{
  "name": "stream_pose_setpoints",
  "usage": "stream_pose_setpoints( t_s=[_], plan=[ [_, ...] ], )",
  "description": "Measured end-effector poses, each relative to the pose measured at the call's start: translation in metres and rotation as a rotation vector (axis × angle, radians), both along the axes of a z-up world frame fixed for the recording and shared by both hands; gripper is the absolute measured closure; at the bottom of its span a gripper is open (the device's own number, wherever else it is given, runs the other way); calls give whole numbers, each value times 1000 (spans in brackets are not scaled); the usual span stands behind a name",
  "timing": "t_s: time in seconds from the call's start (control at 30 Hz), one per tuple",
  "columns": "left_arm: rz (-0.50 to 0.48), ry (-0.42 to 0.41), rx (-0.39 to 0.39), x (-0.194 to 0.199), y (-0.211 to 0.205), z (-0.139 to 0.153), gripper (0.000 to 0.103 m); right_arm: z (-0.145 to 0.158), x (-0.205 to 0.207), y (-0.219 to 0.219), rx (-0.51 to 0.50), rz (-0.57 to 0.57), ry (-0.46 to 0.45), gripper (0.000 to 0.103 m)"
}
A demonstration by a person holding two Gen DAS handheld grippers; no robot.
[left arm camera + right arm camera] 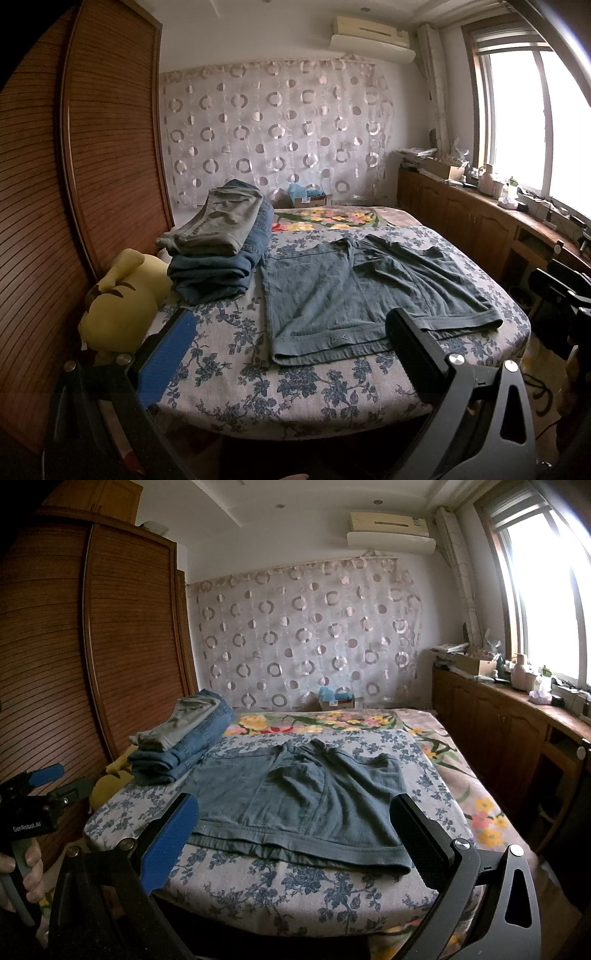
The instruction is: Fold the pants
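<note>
Lying flat and spread out on the bed, the grey-blue pants have their waistband along the near edge and the two short legs pointing toward the far wall, with nothing folded yet by the look of it. To start well, the person would likely take the waistband corner and the leg hem on one side, pinch only the fabric of the pants and not the flowered sheet below, then lift low and carry that half across so the two legs stack edge on edge. Loose cloth like this tends to sag and drag, so an even pull from both hands matters.

The left tongs stand wide apart above the near edge of the bed, holding nothing and touching nothing, the waistband showing between the fingers. The right tongs are likewise spread wide and empty, hovering over the waistband. Beside the pants, to the left, sits a stack of folded clothes, apart from them, with a yellow plush toy against the wooden wardrobe
</note>
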State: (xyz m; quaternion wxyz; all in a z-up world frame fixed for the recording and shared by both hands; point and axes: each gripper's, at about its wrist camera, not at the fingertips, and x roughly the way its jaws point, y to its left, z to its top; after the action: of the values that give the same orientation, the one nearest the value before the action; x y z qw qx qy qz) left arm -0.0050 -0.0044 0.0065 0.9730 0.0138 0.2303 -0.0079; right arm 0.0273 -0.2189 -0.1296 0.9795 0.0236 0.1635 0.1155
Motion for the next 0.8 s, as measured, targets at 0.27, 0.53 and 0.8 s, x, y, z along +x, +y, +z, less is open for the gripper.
stream_pose_setpoints(
  t_s=[0.27, 0.53, 0.8],
  plan=[
    [1, -2, -1, -1, 0, 2, 0, 0, 0, 0, 1, -1, -1, 0],
    [1, -3, 1, -1, 0, 2, 0, 0, 0, 1, 0, -2, -1, 0],
    [0, -4, 0, -1, 0, 2, 0, 0, 0, 1, 2, 0, -1, 0]
  ],
)
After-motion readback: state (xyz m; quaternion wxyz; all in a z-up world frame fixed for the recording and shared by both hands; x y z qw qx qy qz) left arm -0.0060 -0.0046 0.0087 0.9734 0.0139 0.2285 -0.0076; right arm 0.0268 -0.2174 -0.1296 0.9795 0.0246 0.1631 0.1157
